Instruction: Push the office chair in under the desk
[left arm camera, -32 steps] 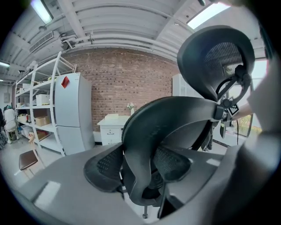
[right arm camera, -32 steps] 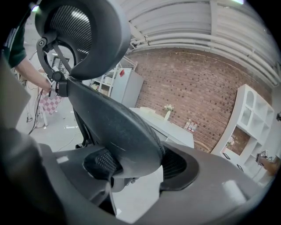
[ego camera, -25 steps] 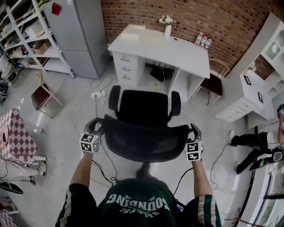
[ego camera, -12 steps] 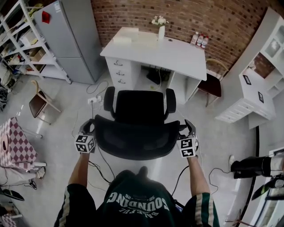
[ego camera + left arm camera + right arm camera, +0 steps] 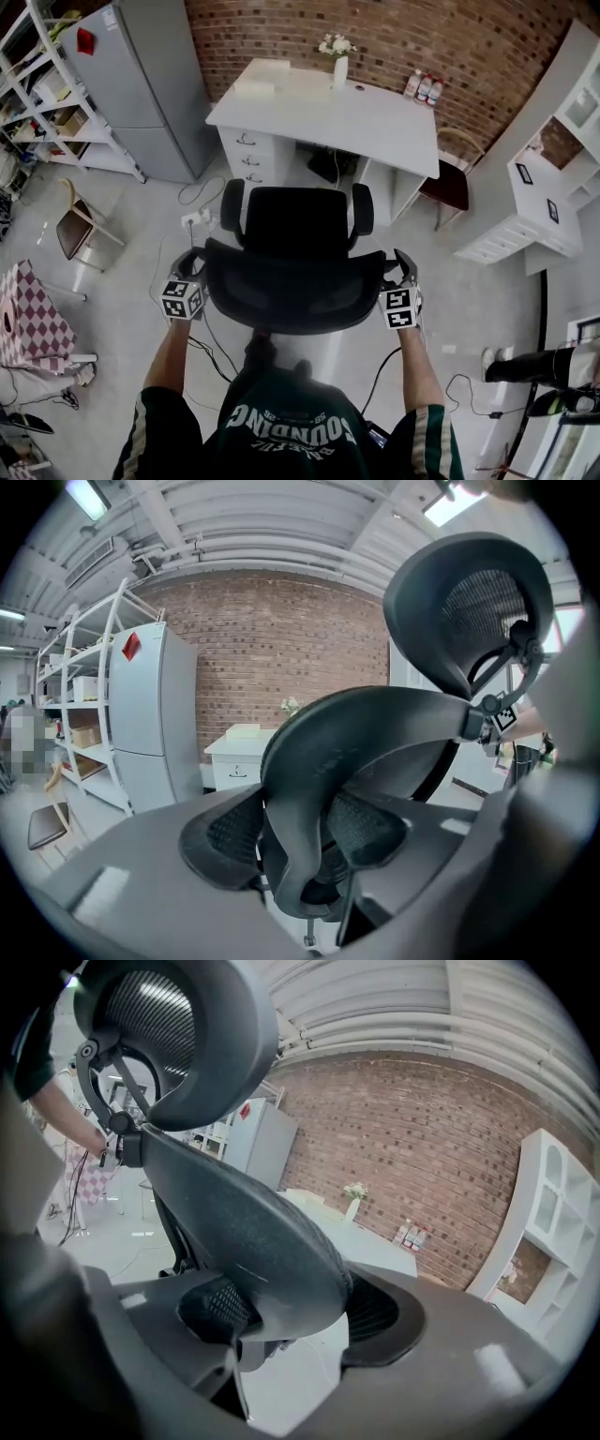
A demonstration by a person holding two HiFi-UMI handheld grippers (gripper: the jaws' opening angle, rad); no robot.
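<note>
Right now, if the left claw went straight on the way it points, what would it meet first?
The office chair's backrest: its edge sits between the jaws of the left claw.

Chair: I saw a black office chair with mesh back and two armrests, upright, facing the desk.
Desk: white, drawers on its left.
Position: chair near the opening, not yet under.
</note>
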